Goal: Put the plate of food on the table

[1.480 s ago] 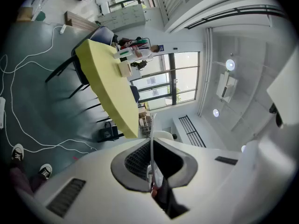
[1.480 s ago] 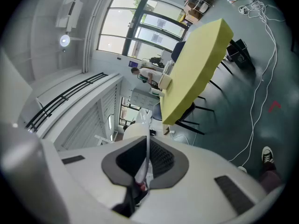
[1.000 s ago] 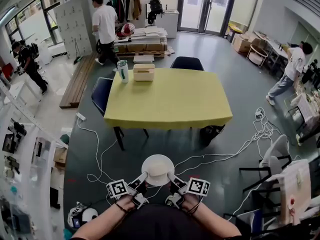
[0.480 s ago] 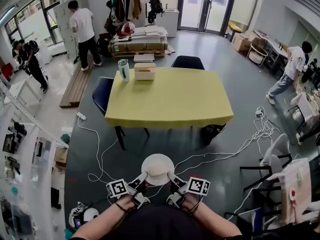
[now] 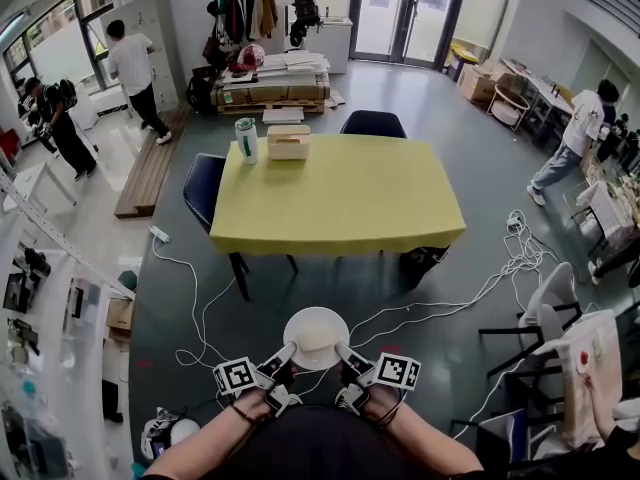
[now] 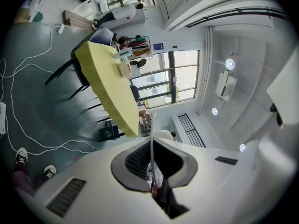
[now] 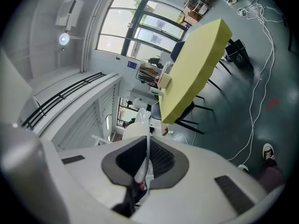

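Note:
A white plate [image 5: 316,337] hangs in front of me over the grey floor, short of the yellow table [image 5: 335,196]. My left gripper [image 5: 284,361] is shut on the plate's left rim and my right gripper [image 5: 347,360] is shut on its right rim. The plate's thin edge [image 6: 152,148] runs between the jaws in the left gripper view, and the same edge [image 7: 147,160] shows in the right gripper view. The food on the plate is too small to make out. The table [image 6: 108,85] lies ahead in both gripper views.
A green-lidded bottle [image 5: 246,140] and a beige box [image 5: 288,142] stand at the table's far left corner. Dark chairs [image 5: 204,190] flank the table. White cables [image 5: 190,303] snake over the floor between me and the table. People move about at the back left and the right.
The plate and both grippers keep their place before me. The view has edged slightly forward. A person in a white shirt at the back has walked to the left.

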The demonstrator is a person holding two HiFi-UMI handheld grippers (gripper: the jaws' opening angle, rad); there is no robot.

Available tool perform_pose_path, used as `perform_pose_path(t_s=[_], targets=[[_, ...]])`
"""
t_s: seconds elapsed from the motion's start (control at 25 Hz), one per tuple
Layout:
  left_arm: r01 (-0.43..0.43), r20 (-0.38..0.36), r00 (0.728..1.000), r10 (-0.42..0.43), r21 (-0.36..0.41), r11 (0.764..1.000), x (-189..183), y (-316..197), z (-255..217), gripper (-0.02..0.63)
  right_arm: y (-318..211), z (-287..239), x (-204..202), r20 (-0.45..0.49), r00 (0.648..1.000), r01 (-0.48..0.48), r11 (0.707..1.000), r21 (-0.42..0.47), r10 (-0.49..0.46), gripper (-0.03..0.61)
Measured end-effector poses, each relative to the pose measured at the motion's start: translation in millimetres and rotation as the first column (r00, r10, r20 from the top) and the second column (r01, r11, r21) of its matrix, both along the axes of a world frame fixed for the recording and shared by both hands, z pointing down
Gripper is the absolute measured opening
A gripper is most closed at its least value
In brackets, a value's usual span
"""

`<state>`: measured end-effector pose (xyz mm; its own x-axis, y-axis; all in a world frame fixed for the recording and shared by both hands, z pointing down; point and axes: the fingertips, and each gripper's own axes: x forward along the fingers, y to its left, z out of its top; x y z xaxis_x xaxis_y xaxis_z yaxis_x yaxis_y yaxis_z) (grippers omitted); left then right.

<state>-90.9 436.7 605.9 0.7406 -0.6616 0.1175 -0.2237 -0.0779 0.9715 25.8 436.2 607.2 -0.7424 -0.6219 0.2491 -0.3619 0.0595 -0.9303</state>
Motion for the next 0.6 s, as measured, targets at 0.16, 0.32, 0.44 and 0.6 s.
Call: perform_pose_path(t_s=[0.16,0.32,0.44,0.6], targets=[[-0.012,-0.016,1.0,0.012,0.002,1.0,-11.9,-1.3,-0.6,0.018,0.6,0.5,-13.2,-0.002,1.0,-0.014,1.0,-0.001,0.014,0.023],[-0.017,-0.031,0.999,0.018,0.004,1.0,-24.5,-1.9,0.3,0.018,1.6,2.1,-26.5,-0.004,0.999,-0.032,0.999,0.005,0.033,0.023],[-0.022,-0.038,0.999,0.022,0.01,1.0,-29.7,-4.0,-1.7,0.018,1.0,0.3,-32.1,-0.004,0.999,-0.051,0.999,0.01,0.051,0.023],[-0.036,-0.01,0.999,0.036,0.013,0.999,-34.7,-8.2,1.1,0.018,-1.7,-0.2,-35.0,-0.006,0.998,-0.064,0.998,0.015,0.064,0.023]])
